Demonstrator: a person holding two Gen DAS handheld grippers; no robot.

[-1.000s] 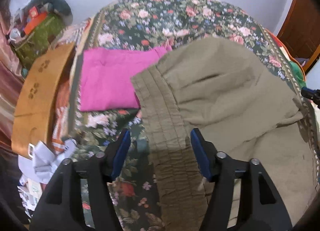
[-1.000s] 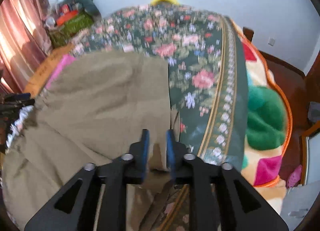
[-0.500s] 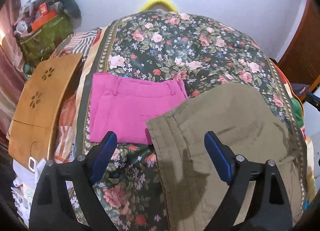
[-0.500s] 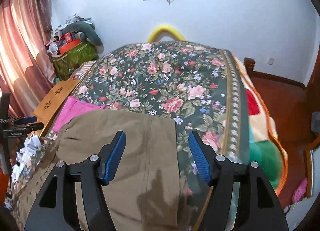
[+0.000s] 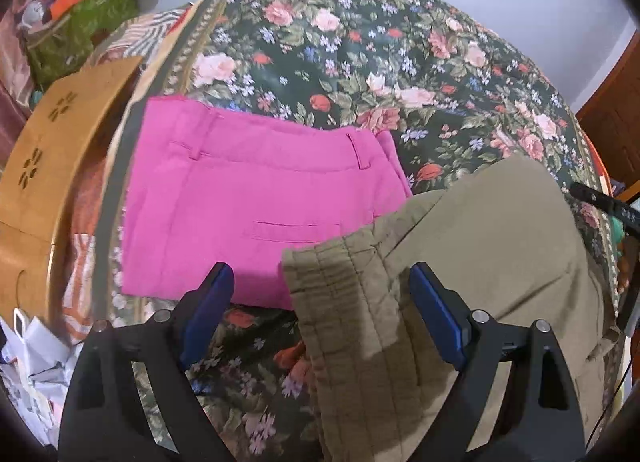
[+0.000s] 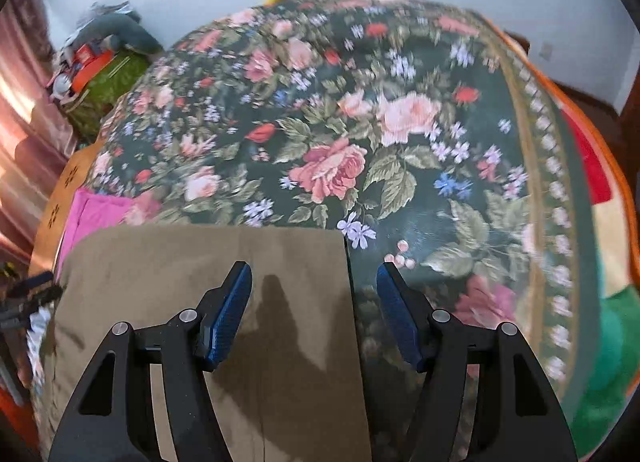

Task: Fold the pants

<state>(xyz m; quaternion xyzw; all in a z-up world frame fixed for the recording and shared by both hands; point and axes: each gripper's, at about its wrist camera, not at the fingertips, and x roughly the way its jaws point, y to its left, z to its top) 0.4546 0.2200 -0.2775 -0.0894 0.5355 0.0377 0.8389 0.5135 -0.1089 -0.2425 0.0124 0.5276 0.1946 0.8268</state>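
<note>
Your left gripper (image 5: 320,298) is let go and spread wide above the stretchy waistband end of the olive pants (image 5: 480,246), and its blue pads do not touch the cloth. Your right gripper (image 6: 314,302) is let go too, its jaws apart over the straight far edge of the same pants, with nothing pinched between them. The olive pants lie flat on the flowered bedspread (image 5: 360,62), near the front edge of the bed. Their waistband corner lies on top of the near corner of the pink pants (image 5: 248,198), which rest flat beside them on the bedspread, closer to the left side of the bed. A wooden board (image 5: 52,150) with flower-shaped holes sits just past that side. Far off in the corner there is a green bag (image 5: 80,30). It is stuffed full, with an orange box and some other things poking out of the top, but they are too blurry to name. Some crumpled white paper (image 5: 32,358) lies low at the left edge.
</note>
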